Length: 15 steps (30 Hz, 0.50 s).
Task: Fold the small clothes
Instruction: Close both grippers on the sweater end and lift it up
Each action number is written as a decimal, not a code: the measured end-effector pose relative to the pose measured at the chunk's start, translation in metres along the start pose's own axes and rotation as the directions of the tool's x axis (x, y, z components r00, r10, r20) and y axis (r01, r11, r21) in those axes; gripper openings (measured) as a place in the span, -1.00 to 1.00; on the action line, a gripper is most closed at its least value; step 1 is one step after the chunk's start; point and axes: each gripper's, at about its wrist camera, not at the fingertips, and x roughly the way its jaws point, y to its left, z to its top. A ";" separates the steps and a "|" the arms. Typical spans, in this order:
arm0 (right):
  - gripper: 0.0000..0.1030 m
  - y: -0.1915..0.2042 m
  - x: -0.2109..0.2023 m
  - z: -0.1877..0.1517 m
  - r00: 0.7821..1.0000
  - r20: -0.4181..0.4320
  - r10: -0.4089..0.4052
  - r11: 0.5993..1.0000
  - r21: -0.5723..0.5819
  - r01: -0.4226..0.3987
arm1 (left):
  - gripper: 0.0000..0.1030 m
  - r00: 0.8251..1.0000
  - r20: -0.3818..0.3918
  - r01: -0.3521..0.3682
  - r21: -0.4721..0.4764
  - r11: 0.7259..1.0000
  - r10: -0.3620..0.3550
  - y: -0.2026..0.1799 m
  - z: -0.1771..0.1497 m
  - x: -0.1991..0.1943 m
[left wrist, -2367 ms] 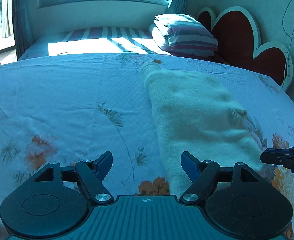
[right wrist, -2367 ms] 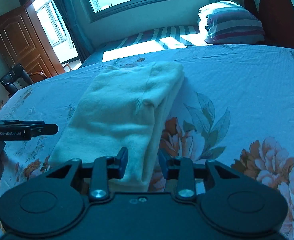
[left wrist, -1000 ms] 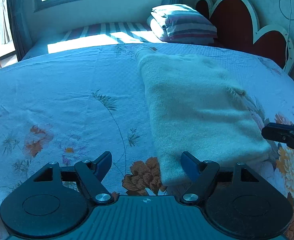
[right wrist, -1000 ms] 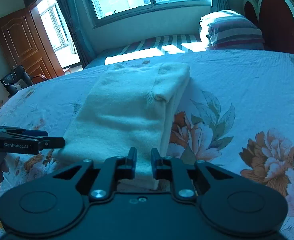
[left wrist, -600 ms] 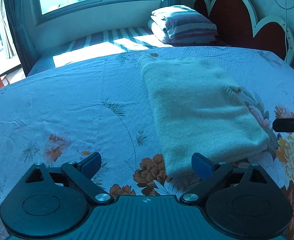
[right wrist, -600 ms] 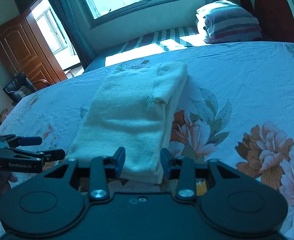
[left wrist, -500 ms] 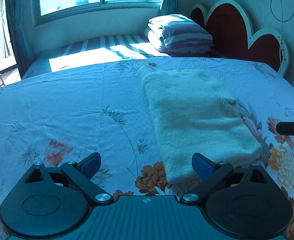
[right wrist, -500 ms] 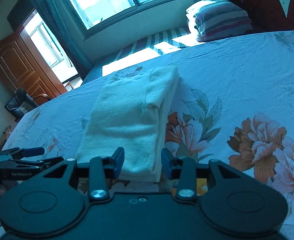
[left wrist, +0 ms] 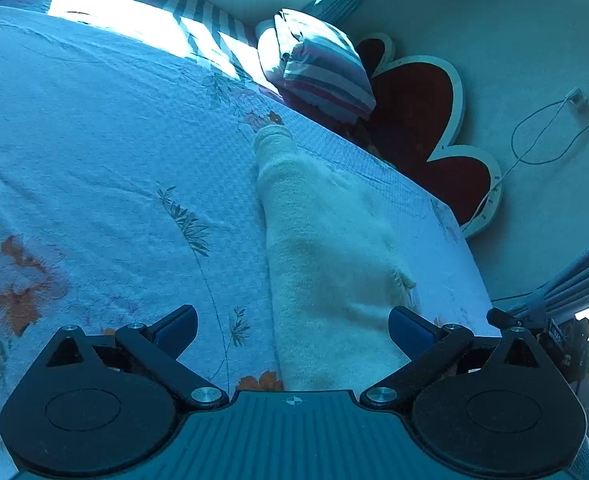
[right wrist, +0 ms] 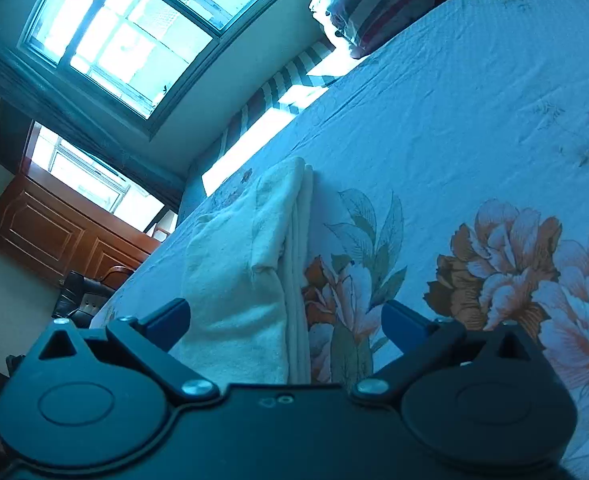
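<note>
Your left claw (left wrist: 292,330) and right claw (right wrist: 286,322) have just opened wide, empty. The folded cream knit garment (left wrist: 326,264) on the floral bed (left wrist: 94,140) looks soft, light, probably floppy; pinch its layered near edge.

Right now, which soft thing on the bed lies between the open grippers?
The cream folded garment, flat on the floral sheet. The striped pillow sits far off by the headboard.
</note>
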 end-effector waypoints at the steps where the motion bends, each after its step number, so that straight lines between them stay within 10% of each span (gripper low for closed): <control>1: 0.72 -0.004 0.011 0.006 0.999 -0.017 0.028 1.000 0.011 -0.027 | 0.86 1.000 -0.015 -0.001 0.011 1.000 0.001 -0.001 0.004 0.008; 15: 0.66 -0.010 0.111 0.054 0.957 -0.249 0.152 0.987 -0.021 -0.162 | 0.74 0.974 -0.164 0.155 -0.020 0.988 -0.156 0.010 0.061 0.095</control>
